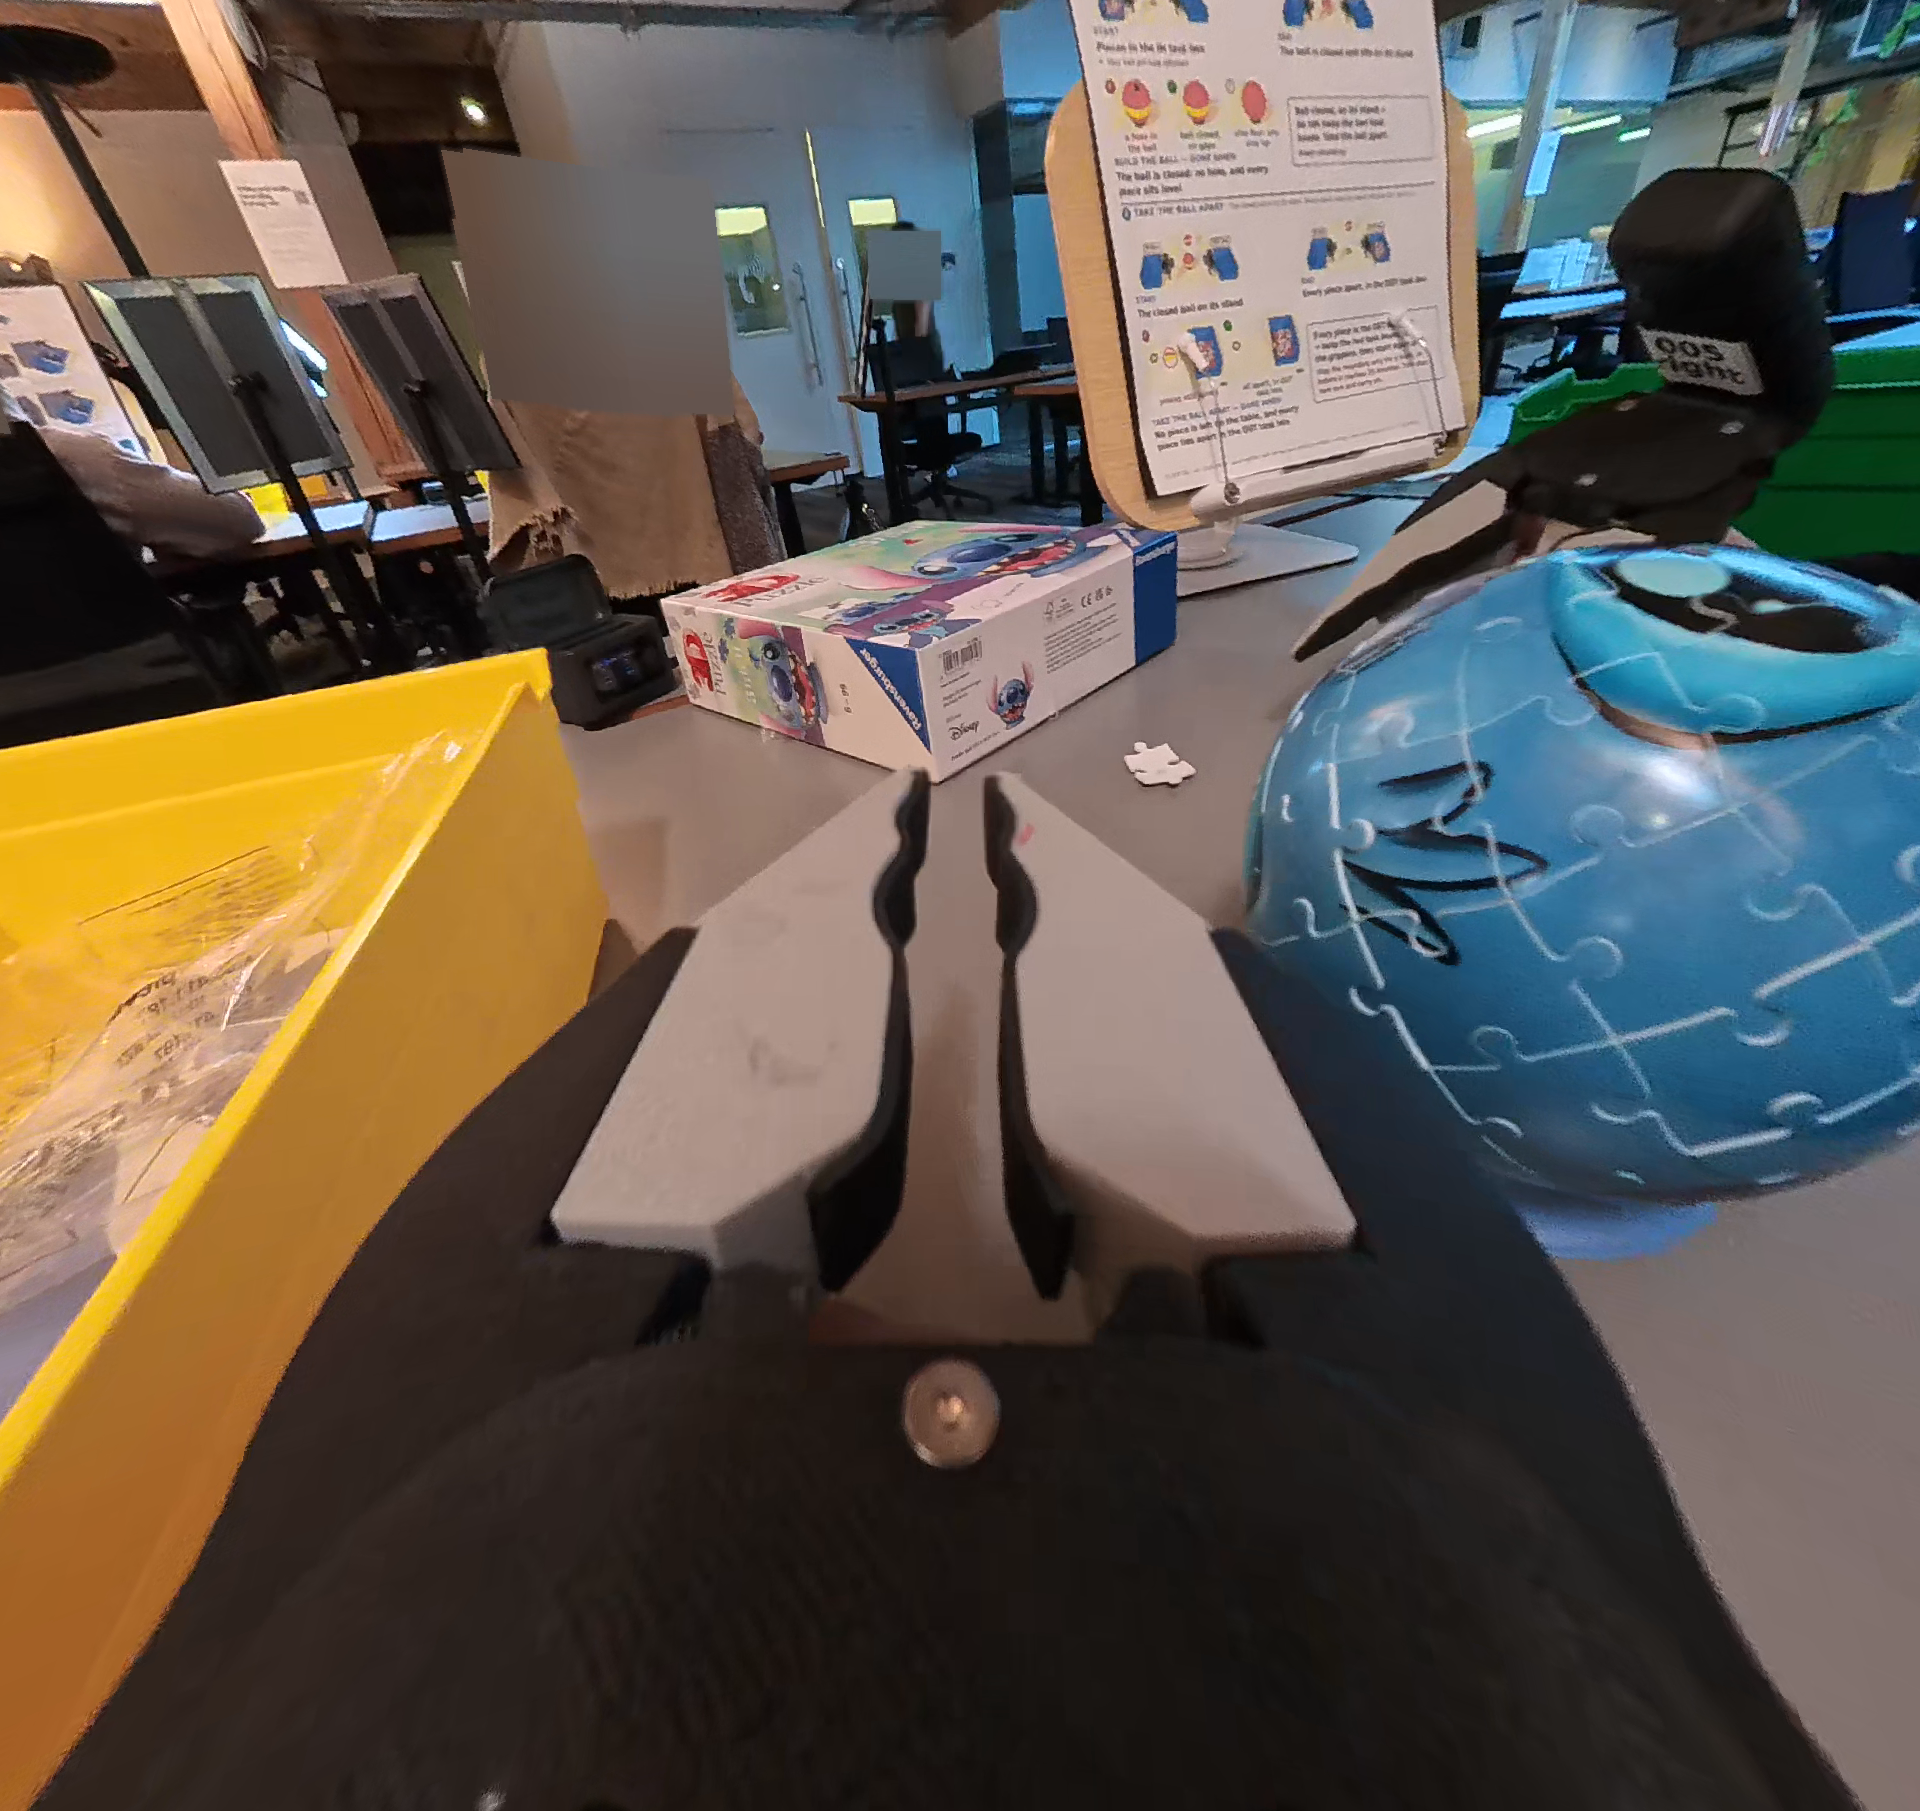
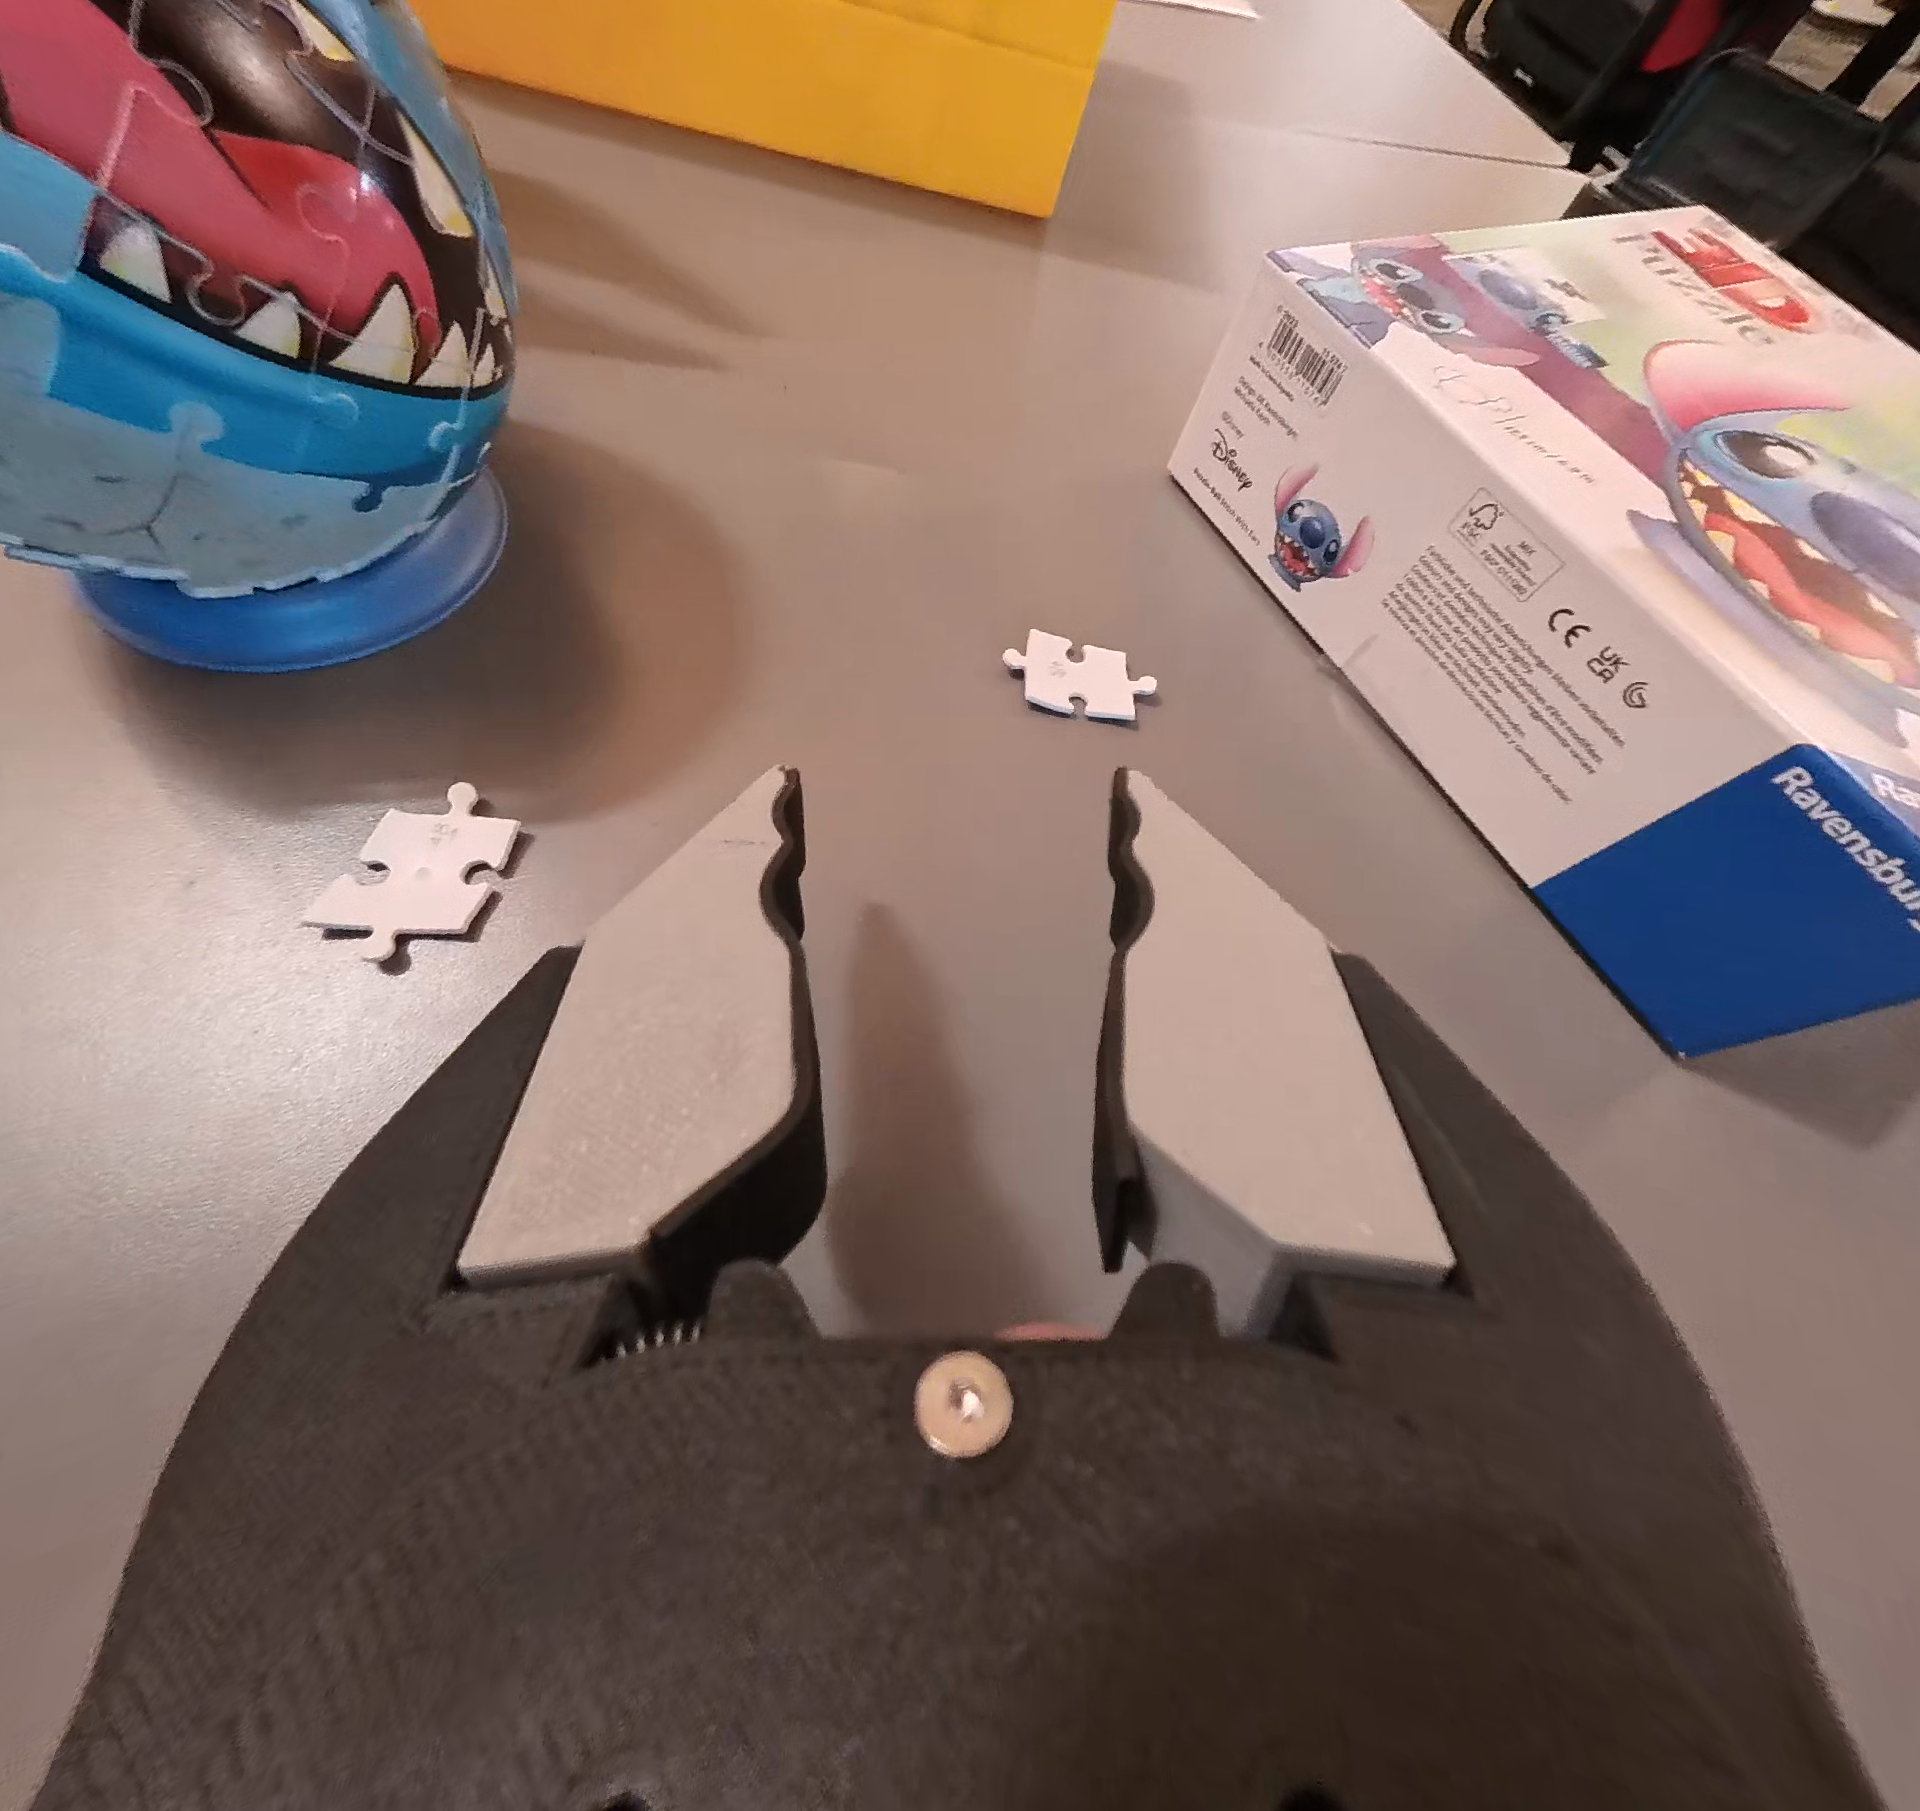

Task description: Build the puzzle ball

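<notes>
Puzzle ball: your one ball (image 2: 239,286) sits upright on its blue ring stand (image 2: 301,598), far left in the right wrist view; I judge the stand is there so it cannot roll while you press pieces in. In the left wrist view its top is open, so it is not yet finished.

Loose pieces: you have two flat clusters, white backs up. One (image 2: 1081,675) lies just ahead of your right fingertips, the other (image 2: 421,862) to their near left, both close to the ball, probably staged within easy reach.

Right gripper (image 2: 956,795): your jaws are spread wide and hold nothing, aimed at the farther cluster.

Left gripper (image 1: 954,795): your jaws are almost together with only a narrow slit between them, empty, hanging between bin and ball.

Yellow bin (image 1: 312,930): one, at your left, holding clear plastic bags.

Puzzle box (image 2: 1558,566): one, lying flat at far right, clear of the working patch.

Instruction sheet (image 1: 1257,182): one, propped on a stand behind the box, facing you.
</notes>
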{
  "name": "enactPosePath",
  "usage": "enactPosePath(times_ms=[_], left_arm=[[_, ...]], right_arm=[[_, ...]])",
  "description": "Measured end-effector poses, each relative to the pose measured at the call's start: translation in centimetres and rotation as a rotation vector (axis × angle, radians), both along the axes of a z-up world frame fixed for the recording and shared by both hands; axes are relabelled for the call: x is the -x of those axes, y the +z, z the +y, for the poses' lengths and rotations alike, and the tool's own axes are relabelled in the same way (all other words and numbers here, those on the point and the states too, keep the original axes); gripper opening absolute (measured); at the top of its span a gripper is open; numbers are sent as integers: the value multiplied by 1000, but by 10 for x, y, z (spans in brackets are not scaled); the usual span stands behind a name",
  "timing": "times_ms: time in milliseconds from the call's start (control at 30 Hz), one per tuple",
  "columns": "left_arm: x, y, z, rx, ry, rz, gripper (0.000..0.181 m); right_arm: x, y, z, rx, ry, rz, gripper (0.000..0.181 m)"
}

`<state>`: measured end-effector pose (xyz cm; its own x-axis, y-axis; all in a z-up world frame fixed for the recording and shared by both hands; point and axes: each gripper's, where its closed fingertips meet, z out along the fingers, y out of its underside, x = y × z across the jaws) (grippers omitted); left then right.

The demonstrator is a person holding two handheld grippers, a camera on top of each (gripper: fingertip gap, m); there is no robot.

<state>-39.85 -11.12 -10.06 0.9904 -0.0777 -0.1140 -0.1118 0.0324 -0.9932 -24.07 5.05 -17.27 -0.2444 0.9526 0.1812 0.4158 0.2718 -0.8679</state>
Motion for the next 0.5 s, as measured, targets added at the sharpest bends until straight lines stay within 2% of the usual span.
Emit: enactPosePath(times_ms=[133,300,433,500], left_arm=[[0,3,-6,-18,5,-40,4],[2,-2,-12,28,32,-126,9],[0,-5,-26,56,64,-172,13],[-3,-5,-33,50,83,-161,11]], right_arm=[[-9,-4,-19,23,105,-34,58],[-34,-16,-65,60,313,-137,59],[-42,-32,-91,-33,354,-216,60],[-41,-34,-98,-68,351,-218,54]])
